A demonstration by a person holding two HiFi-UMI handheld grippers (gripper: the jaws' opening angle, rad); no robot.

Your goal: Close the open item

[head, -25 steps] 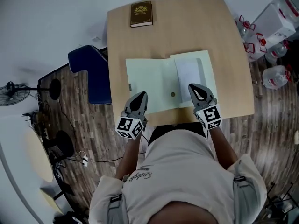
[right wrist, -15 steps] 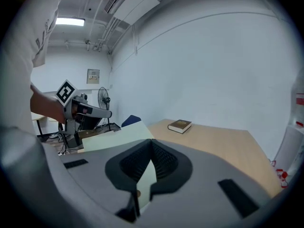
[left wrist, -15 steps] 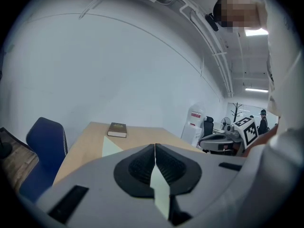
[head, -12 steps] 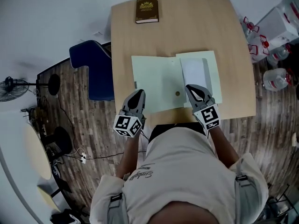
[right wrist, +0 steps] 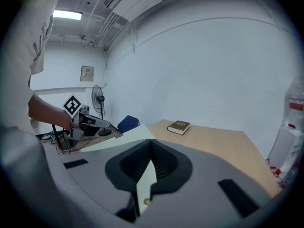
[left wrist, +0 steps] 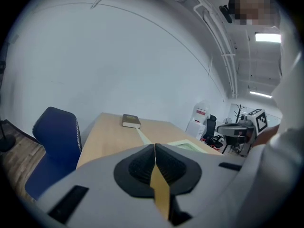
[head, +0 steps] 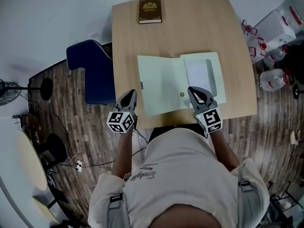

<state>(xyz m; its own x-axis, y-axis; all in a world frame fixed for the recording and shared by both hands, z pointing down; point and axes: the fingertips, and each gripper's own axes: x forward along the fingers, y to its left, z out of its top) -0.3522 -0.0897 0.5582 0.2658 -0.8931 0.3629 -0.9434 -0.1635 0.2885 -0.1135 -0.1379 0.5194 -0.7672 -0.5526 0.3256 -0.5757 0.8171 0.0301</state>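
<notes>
A pale green folder [head: 161, 85] lies open flat on the wooden table [head: 190, 30], with a white sheet [head: 197, 75] on its right half and a small round stud [head: 182, 94] near its front edge. My left gripper [head: 129, 95] is shut and holds nothing; it hovers over the table's front left corner, just left of the folder's left edge. My right gripper [head: 194, 90], also shut and holding nothing, sits over the folder's right front part. In the left gripper view the shut left gripper [left wrist: 155, 146] points along the table toward the folder [left wrist: 185, 145]. The right gripper [right wrist: 151, 140] points over the folder [right wrist: 118, 139].
A brown book [head: 150, 10] lies at the table's far edge, also seen as the book [left wrist: 131, 121] [right wrist: 179, 127]. A blue chair [head: 90, 70] stands against the table's left side. Water bottles [head: 271, 80] and a box [head: 280, 20] are on the floor to the right.
My left gripper has moved left, off the folder's front left corner toward the table's left edge. The right gripper has hardly moved. The folder stays open.
</notes>
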